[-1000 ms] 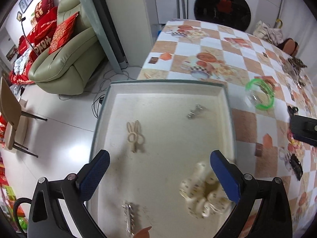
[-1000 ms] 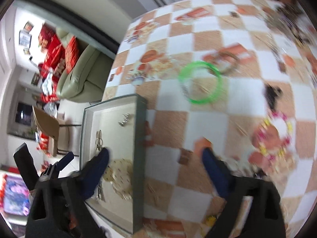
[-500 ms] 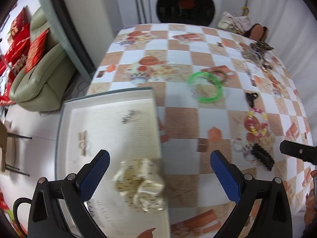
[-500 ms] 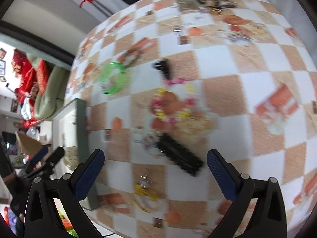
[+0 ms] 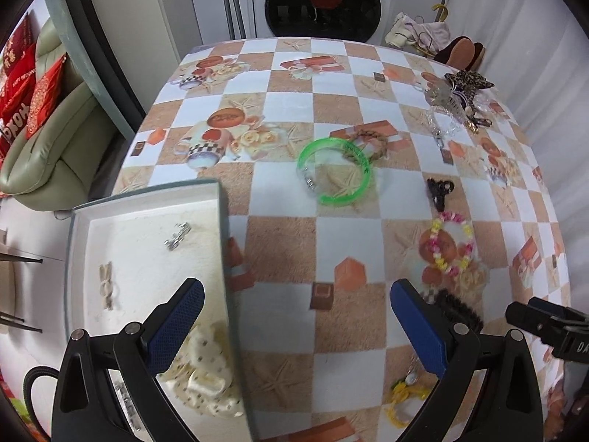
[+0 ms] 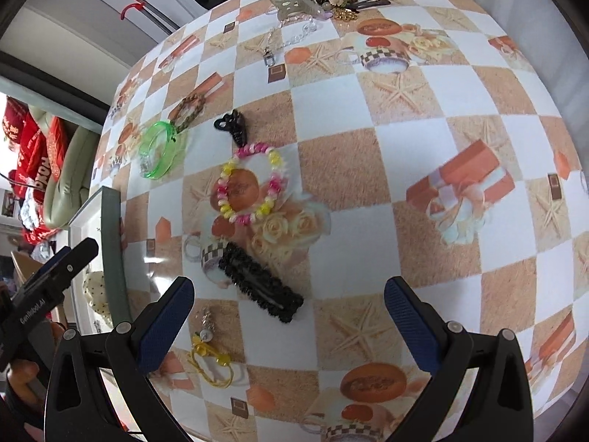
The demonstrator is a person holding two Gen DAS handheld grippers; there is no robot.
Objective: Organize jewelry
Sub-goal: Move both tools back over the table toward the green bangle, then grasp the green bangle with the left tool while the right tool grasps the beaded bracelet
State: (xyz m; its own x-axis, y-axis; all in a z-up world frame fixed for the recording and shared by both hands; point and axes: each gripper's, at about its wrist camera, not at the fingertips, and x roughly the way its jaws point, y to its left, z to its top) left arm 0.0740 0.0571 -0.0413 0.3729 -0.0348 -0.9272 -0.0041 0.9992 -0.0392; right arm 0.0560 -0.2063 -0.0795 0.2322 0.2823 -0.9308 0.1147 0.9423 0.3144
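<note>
Both grippers are standing wide apart and holding nothing. The right gripper (image 6: 287,316) is hovering over the desk (image 6: 405,110); the black glitter hair clip (image 6: 261,287) is lying just ahead of it, between its fingers, and the small yellow charm (image 6: 210,357) is lying beside its left finger. Further ahead the pink and yellow bead bracelet (image 6: 248,184) and the green bangle (image 6: 158,149) are lying. The left gripper (image 5: 294,331) is hanging over the right edge of the tray (image 5: 222,243), where the cream scrunchie (image 5: 202,379) is resting under its left finger.
</note>
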